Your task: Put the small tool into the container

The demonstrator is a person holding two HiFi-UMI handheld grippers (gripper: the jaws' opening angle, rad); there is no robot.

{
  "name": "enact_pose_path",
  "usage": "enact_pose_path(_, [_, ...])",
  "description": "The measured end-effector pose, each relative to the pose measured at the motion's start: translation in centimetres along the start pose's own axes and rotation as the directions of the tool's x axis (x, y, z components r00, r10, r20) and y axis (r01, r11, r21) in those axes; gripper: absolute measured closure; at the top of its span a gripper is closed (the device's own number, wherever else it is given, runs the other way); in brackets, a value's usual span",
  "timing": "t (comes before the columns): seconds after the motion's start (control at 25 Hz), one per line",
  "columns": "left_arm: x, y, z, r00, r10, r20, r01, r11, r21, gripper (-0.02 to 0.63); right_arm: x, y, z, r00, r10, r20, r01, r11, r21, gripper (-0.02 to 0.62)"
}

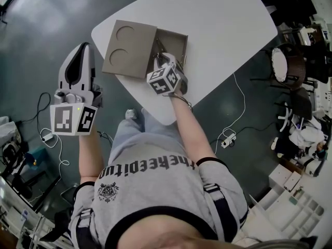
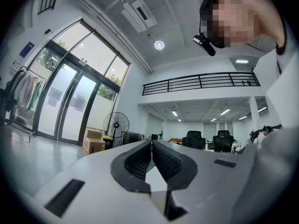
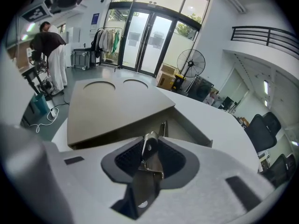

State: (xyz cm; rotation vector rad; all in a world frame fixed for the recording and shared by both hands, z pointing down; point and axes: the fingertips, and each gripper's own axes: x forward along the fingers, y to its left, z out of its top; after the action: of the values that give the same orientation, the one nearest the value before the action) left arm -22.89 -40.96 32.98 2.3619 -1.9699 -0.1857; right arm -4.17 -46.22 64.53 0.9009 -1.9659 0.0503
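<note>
Container (image 1: 176, 39) mouth free on rt side only, w/ lid (image 1: 129, 48) (two round dents) across left part.

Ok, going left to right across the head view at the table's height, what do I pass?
First the left gripper → box lid → open box → chair.

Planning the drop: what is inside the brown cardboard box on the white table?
The brown cardboard box shows only bare inner walls. Its flat lid and the right gripper, small metal tool between parted jaws, cover the rest.
</note>
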Motion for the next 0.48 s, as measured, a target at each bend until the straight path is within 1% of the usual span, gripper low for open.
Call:
enact_pose_path(0.08, [-0.1, -0.1, 0.2, 1.000, -0.001, 0.000, 0.001, 1.000, 0.000, 0.594, -0.1, 0.2, 0.0, 1.000, 0.012, 0.006, -0.012, 1.000, 0.010, 0.491])
enact_pose_path(0.16, [-0.2, -0.1, 0.3, 1.000, -0.003, 0.002, 0.003, 1.000, -0.001, 0.594, -0.1, 0.3, 0.1, 1.000, 0.022, 0.015, -0.023, 0.999, 0.033, 0.488])
enact_pose_path(0.24, [-0.3, 0.0, 0.4, 1.000, -0.007, 0.003, 0.007, 1.000, -0.001, 0.594, -0.3, 0.3, 0.2, 0.999, 0.035, 0.027, -0.037, 0.997, 0.065, 0.477])
enact_pose_path(0.48, [-0.2, -0.6, 0.5, 0.999, -0.033, 0.011, 0.033, 0.999, -0.003, 0.594, -1.9, 0.0, 0.8, 0.994, 0.044, 0.102, -0.062, 0.982, 0.179, 0.479])
